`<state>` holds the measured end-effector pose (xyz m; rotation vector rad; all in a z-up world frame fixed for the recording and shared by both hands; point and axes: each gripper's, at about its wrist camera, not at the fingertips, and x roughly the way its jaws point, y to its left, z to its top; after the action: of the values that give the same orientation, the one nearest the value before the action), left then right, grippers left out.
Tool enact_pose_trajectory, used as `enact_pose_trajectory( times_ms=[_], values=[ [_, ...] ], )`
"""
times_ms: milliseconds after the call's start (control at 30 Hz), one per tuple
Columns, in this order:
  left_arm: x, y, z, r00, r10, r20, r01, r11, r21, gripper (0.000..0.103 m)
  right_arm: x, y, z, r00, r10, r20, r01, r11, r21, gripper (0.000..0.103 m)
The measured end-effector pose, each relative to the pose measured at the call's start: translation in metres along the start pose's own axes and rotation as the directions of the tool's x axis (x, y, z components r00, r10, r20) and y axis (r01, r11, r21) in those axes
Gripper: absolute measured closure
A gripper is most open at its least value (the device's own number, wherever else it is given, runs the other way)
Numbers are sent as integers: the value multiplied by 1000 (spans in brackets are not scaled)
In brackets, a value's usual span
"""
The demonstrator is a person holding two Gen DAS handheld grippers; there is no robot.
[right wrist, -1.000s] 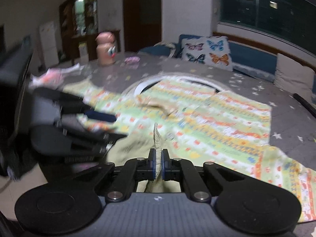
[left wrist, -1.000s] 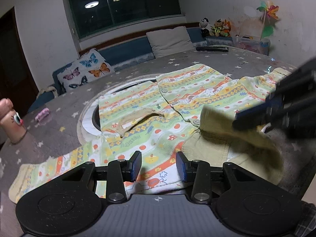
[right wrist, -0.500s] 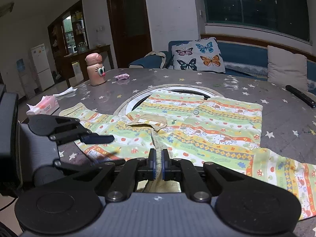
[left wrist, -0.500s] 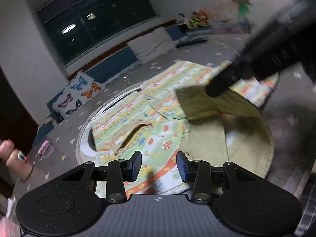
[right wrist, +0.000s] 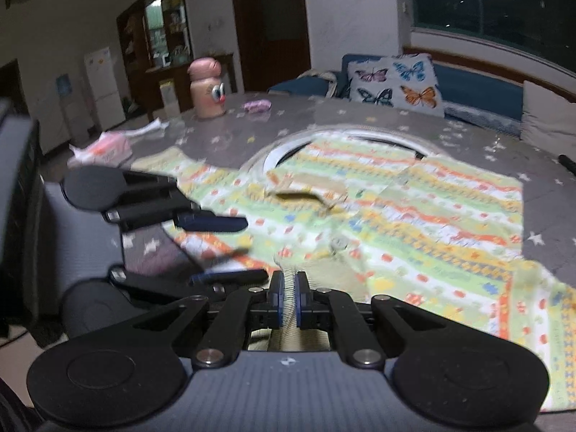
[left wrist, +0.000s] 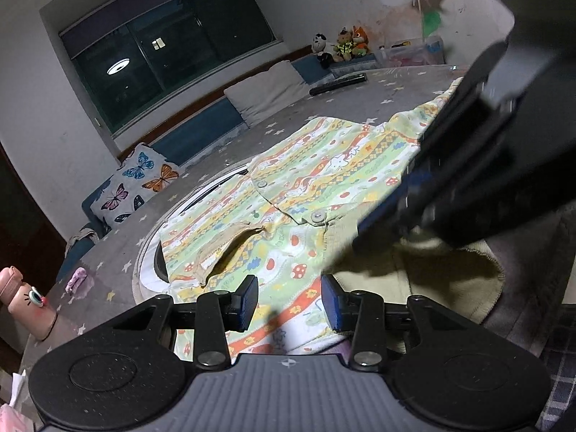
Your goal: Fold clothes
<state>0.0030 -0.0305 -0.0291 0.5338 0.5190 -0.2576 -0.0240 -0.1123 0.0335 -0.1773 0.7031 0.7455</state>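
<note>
Since half a second ago my right gripper (right wrist: 287,297) has swung low across the left view, now blurred at 3 o'clock there, and the lifted hem has dropped toward the table (left wrist: 360,108).

I see a grey star-print table with a white ring inset (right wrist: 284,149), a pink bottle (right wrist: 208,88) at 11 o'clock in the right view, a butterfly cushion (right wrist: 396,84) on the blue bench behind, and a dark window above it. A remote (left wrist: 338,84) lies at 1 o'clock in the left view, with plush toys (left wrist: 342,43) beyond.

I see the shirt (left wrist: 324,176) spread flat across the table's middle, collar toward the ring. My right fingers are clenched on its turned-up yellow hem. My left gripper (left wrist: 289,302) is released, fingers wide, hovering over the shirt's near edge at 6 o'clock.
</note>
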Motion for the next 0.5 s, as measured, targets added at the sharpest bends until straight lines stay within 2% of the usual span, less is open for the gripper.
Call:
enact_pose_trajectory(
  times_ms=[167, 300, 400, 500],
  values=[
    [-2, 1, 0, 1000, -5, 8, 5, 1000, -1, 61, 7, 5, -8, 999, 5, -40, -6, 999, -31, 93],
    [-19, 0, -2, 1000, -1, 12, 1, 1000, -11, 60, -8, 0, -2, 1000, 17, 1, -17, 1000, -7, 92],
    [-24, 1, 0, 1000, 2, 17, -2, 1000, -21, 60, -10, -7, 4, 999, -16, 34, 16, 1000, 16, 92],
    [-29, 0, 2, 1000, -2, 26, 3, 1000, -27, 60, 2, -10, 3, 999, -47, 13, 46, 999, 22, 92]
  ],
)
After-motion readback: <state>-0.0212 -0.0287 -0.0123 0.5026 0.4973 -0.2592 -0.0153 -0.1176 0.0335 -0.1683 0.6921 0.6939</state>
